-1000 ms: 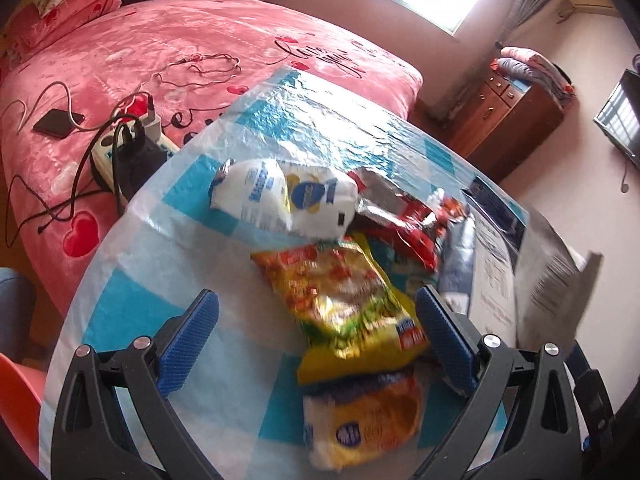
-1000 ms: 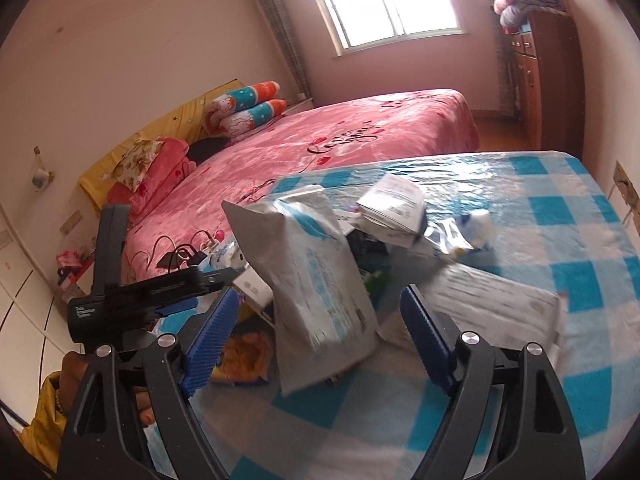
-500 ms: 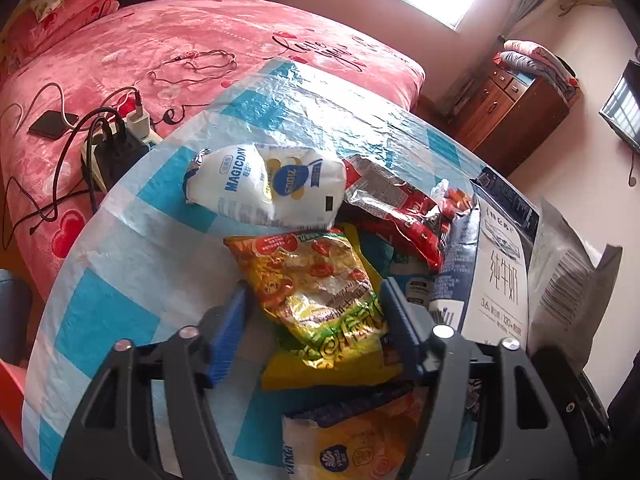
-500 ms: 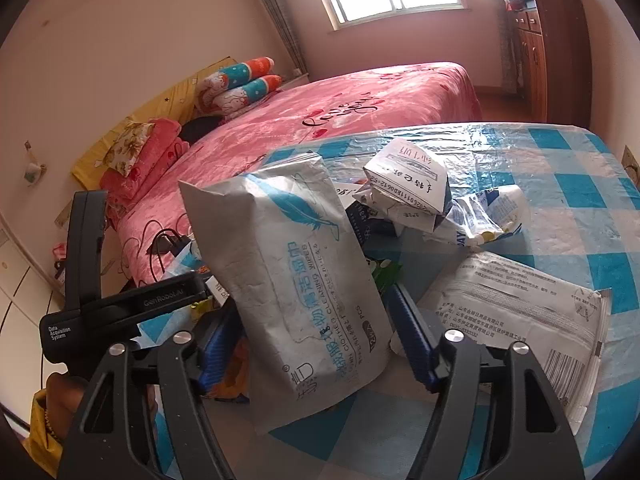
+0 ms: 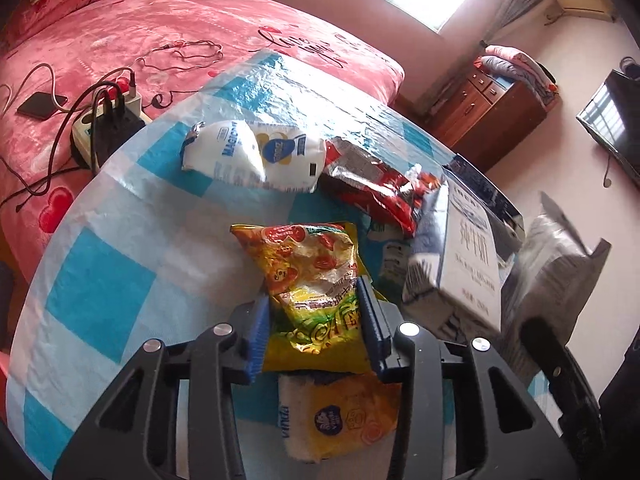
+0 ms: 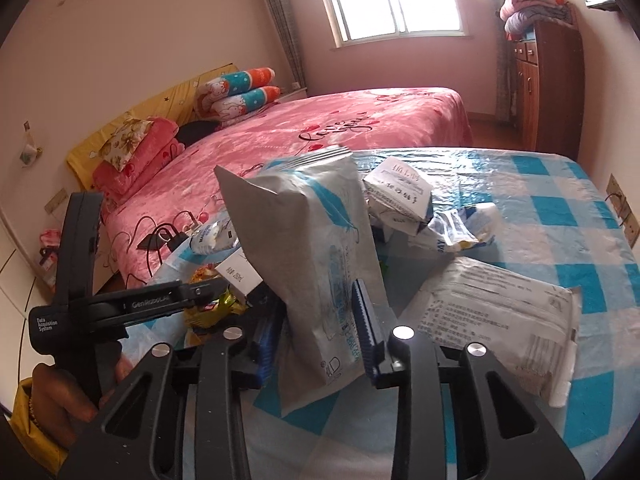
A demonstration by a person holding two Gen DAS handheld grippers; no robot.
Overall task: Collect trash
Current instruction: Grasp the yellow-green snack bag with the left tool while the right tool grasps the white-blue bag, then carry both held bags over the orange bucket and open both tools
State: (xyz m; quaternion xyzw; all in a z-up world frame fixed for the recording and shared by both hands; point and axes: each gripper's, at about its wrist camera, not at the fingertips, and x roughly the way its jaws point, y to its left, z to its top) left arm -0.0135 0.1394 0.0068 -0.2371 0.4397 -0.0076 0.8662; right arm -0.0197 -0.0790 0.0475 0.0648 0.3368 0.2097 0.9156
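My left gripper [image 5: 314, 326] is shut on a yellow-green snack bag [image 5: 312, 272], its blue pads pressing both sides. Below it lies a yellow and white packet [image 5: 340, 420]. Beyond lie a white milk pouch [image 5: 248, 156], a red foil wrapper [image 5: 372, 188] and a white carton [image 5: 468, 256]. My right gripper [image 6: 316, 328] is shut on a tall grey-white bag with a blue feather print [image 6: 308, 240], held upright. The left gripper's body [image 6: 120, 304] shows at left in the right wrist view.
The table has a blue and white checked cloth [image 6: 560, 208]. On it lie a flat grey mailer [image 6: 500, 316], a crumpled carton [image 6: 400, 192] and a clear wrapper [image 6: 460, 228]. A pink bed [image 5: 160, 32] with a power strip [image 5: 108, 120] is beyond; a wooden dresser [image 6: 548, 88] is at right.
Both grippers closed from wide open. The left one closed onto the yellow-green snack bag; the right one closed onto the grey-white bag and moved nearer to it.
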